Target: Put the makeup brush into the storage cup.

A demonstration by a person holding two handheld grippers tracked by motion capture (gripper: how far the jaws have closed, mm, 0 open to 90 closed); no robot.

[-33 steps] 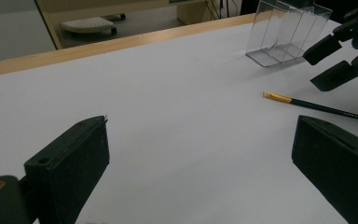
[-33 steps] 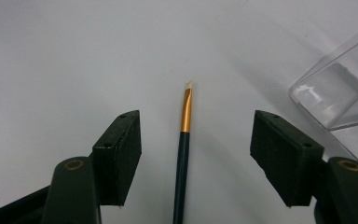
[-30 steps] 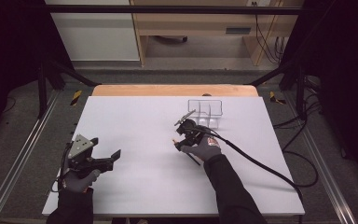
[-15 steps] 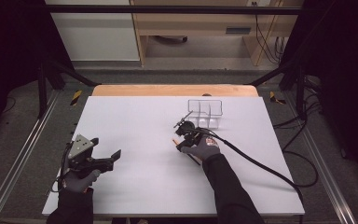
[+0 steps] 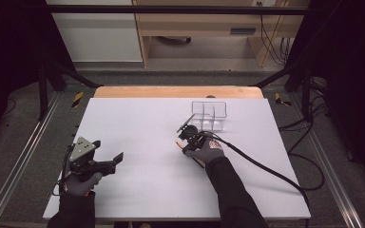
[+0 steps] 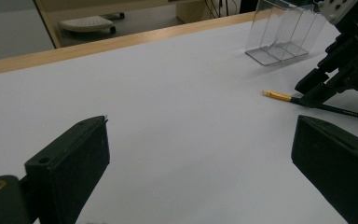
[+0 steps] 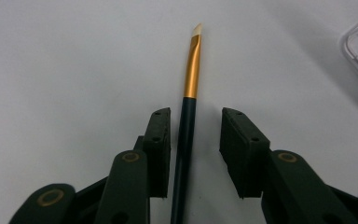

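Note:
A thin brush (image 7: 192, 60) with a black handle, gold ferrule and pale tip lies flat on the white table (image 5: 138, 123). My right gripper (image 7: 196, 116) points down over it, and the handle runs between the jaws. The jaws have just been closing; one pad is almost on the handle while the other stands off with a gap. From above, the right gripper (image 5: 185, 142) sits at mid-table with the brush (image 5: 178, 142) under it. The left gripper view shows the brush (image 6: 279, 96) below the right gripper (image 6: 314, 91). My left gripper (image 6: 200, 123) is open and empty at the front left (image 5: 114, 161).
A clear plastic box (image 5: 209, 115) with divided compartments stands just behind the right gripper, near the table's far edge; the same box (image 6: 282, 32) appears in the left gripper view. A black cable (image 5: 266, 168) trails from the right gripper across the table to the right.
The right gripper's jaws have narrowed around the brush handle. Both hands have stayed almost where they were.

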